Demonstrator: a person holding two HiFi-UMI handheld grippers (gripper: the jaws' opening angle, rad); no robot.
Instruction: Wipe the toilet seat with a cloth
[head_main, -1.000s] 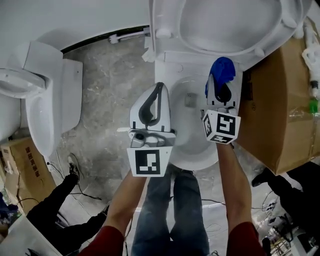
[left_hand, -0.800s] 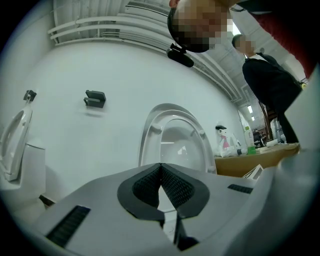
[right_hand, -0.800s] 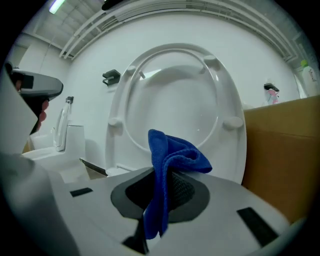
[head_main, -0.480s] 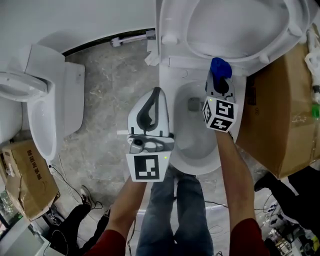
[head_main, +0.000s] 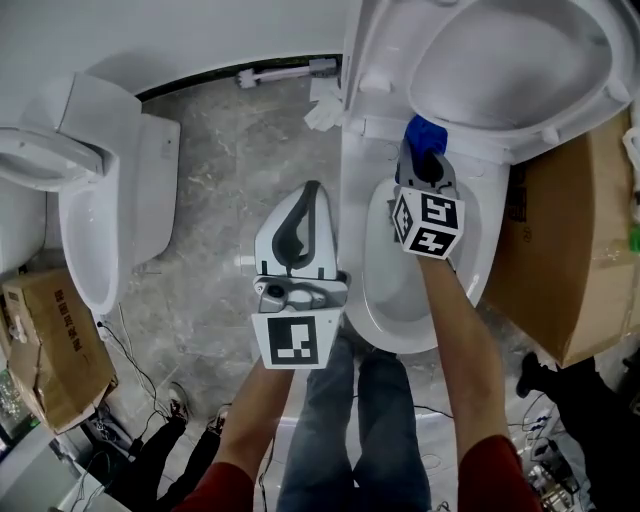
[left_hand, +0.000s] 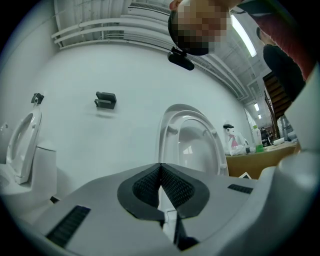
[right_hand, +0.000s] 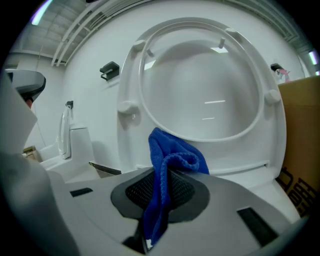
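While the toilet seat (head_main: 392, 75) stands raised, the blue cloth (head_main: 424, 133) is shown in the head view pinched in the right gripper (head_main: 422, 150), near the seat's lower edge and above the back of the bowl rim (head_main: 480, 270); contact cannot be confirmed. A shallow pinch could let the cloth be dragged loose into the bowl, and a hard push could knock the upright seat.

In the left gripper view, the left gripper (left_hand: 160, 172) is seen with jaws pressed together and nothing between them, with bare wall ahead and free room on that side.

In the right gripper view, the jaws are clamped on a fold of cloth, its free end standing above them. A cardboard box (right_hand: 300, 140) crowds the right edge, so sweeps are better kept leftward and upward.
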